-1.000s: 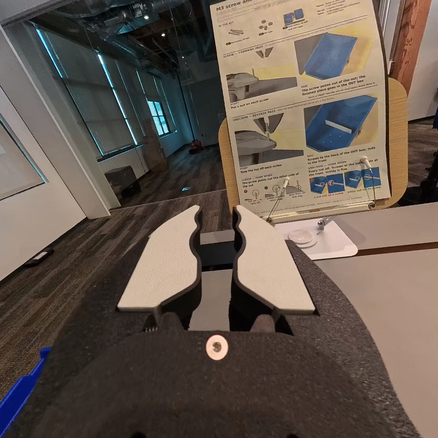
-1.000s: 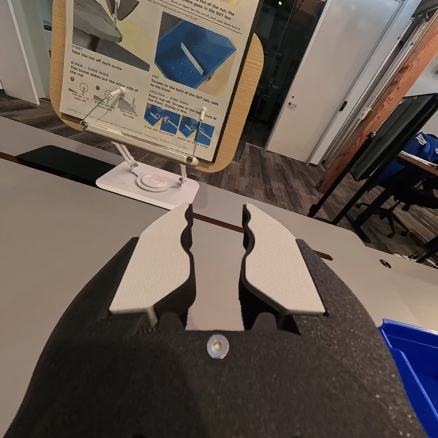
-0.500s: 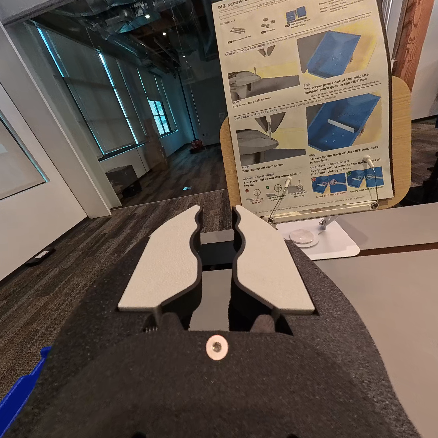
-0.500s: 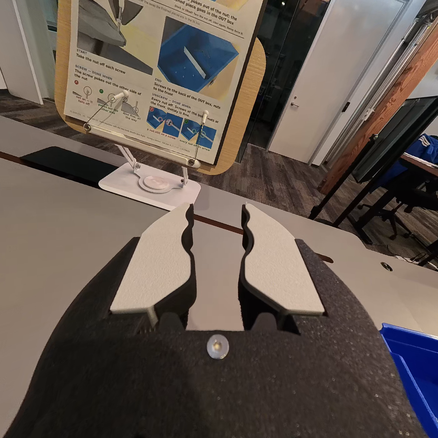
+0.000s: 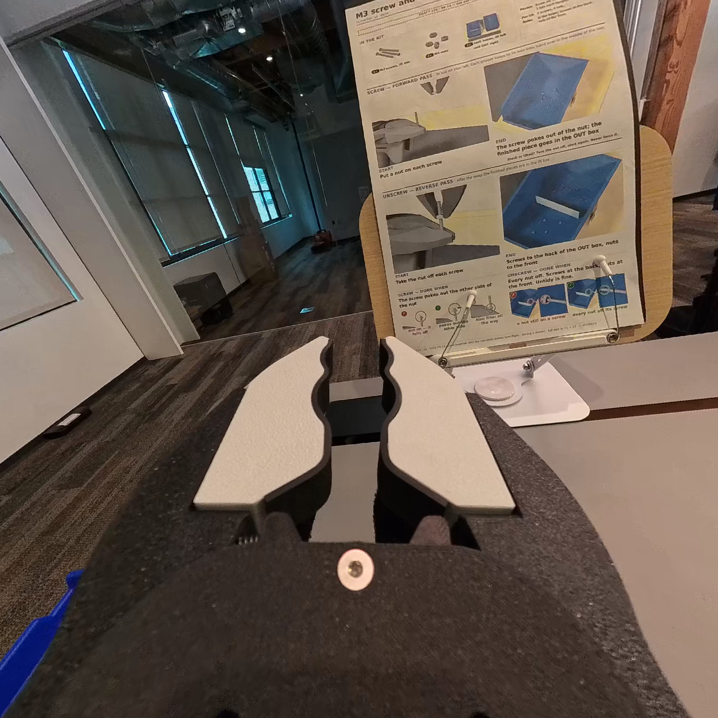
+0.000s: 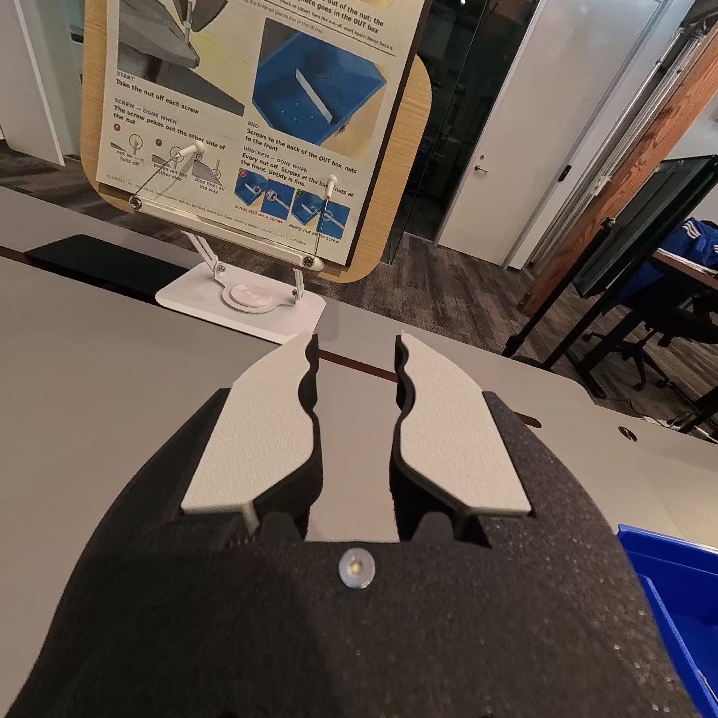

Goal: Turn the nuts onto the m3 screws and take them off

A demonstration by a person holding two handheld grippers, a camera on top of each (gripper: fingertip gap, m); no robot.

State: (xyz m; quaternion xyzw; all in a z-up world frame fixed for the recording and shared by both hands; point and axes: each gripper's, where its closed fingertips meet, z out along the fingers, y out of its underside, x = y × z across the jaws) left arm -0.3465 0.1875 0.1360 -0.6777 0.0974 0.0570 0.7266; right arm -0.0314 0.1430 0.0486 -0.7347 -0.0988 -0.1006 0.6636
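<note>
No screws or nuts show in either view. My left gripper (image 5: 355, 344) is open and empty, held level above the grey table (image 5: 629, 485) near its left edge. My right gripper (image 6: 356, 340) is open and empty above the same table (image 6: 97, 388). A blue bin (image 5: 27, 652) shows as a corner at the lower left of the left wrist view. Another blue bin (image 6: 680, 594) sits at the lower right of the right wrist view. Their insides are hidden.
A printed instruction sheet (image 5: 501, 175) stands on a wooden-backed holder with a white base (image 5: 536, 400) at the far side of the table; it also shows in the right wrist view (image 6: 248, 128). Past the table are carpeted floor, glass walls and office chairs (image 6: 660, 311). My right fingertips sit around 35 centimeters from my left ones.
Both views have drifted slightly, with the sheet shifting a little in frame. Both grippers stay open at the same width.
</note>
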